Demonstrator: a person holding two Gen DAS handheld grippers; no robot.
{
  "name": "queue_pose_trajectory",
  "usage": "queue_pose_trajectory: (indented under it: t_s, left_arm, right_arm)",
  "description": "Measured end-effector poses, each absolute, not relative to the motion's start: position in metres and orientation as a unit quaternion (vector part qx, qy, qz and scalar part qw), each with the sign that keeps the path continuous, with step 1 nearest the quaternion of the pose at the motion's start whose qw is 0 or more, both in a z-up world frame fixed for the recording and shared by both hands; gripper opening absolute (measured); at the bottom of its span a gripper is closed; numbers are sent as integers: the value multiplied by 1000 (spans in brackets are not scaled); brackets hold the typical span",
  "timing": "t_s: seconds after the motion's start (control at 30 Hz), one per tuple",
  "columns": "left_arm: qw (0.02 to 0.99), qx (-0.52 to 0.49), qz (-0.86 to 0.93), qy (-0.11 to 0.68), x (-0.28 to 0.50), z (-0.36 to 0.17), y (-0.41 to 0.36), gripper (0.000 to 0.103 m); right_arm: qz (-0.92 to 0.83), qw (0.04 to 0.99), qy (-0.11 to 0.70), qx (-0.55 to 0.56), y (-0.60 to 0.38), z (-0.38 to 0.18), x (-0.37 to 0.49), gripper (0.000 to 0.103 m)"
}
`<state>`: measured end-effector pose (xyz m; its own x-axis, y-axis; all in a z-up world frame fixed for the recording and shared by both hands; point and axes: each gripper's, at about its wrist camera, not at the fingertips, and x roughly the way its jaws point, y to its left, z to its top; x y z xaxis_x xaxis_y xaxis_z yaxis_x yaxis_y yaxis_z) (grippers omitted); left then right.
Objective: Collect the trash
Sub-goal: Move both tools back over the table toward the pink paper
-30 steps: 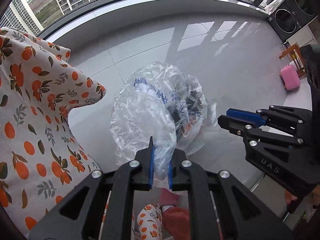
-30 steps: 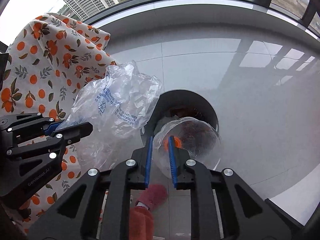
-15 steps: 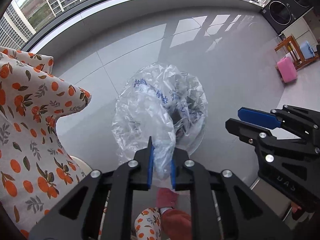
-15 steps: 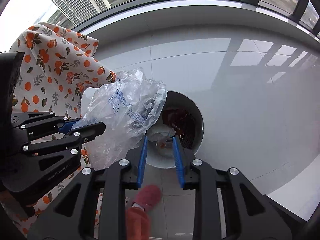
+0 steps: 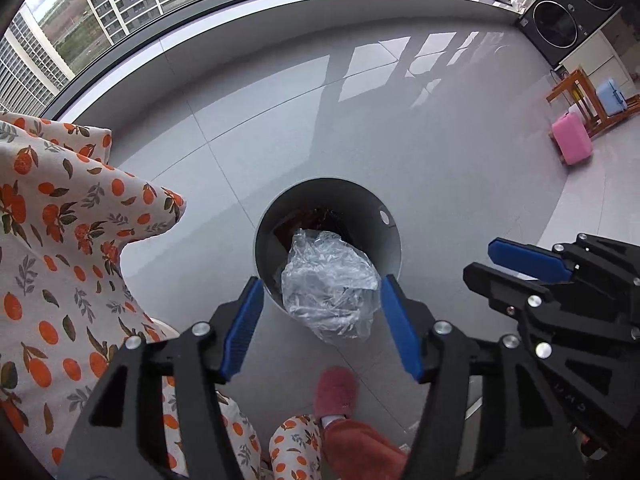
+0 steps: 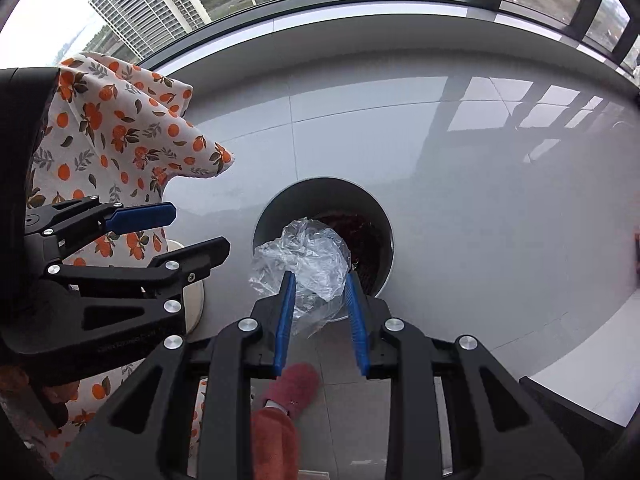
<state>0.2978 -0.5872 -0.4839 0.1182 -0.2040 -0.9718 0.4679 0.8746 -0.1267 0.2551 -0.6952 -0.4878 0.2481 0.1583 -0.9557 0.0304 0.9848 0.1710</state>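
Crumpled clear plastic bag [image 5: 330,292]: over the mouth of the round grey waste bin [image 5: 386,216], lower part draped past the near rim; dark rubbish visible deeper inside.
Left gripper [image 5: 322,322], black frame with blue pads: aimed steeply down above the bag, jaws opening, spread wide, pads clear of the plastic on both sides.
Right gripper [image 6: 320,304], same build: jaws parted, bag seen between the pads; contact cannot be told.
Orange-print white cloth [image 5: 60,240]: left of the bin.
Fuzzy pink slipper [image 5: 334,392]: on glossy grey floor tiles [image 5: 440,160], near the bin.
Pink suitcase [image 5: 570,142]: far right, well apart.
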Motion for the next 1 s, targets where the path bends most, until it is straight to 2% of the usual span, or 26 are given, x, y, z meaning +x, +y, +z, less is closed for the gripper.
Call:
queue_pose_trajectory:
  t_s: [0.2, 0.3, 0.4, 0.7, 1.0]
  left_arm:
    - [765, 89, -201, 605, 290, -415, -543, 61]
    - [782, 74, -180, 592, 281, -372, -504, 62]
    - [801, 61, -152, 577, 268, -331, -455, 71]
    - [827, 16, -67, 557, 215, -246, -260, 71]
    - [838, 2, 57, 543, 161, -202, -39, 71]
  right_arm:
    - [46, 791, 608, 54, -664, -438, 250, 26]
    - [54, 801, 595, 34, -635, -399, 247, 45]
    - [73, 814, 576, 8, -595, -357, 245, 53]
    - [150, 829, 537, -46, -411, -257, 235, 54]
    - [219, 820, 524, -65, -189, -219, 219, 54]
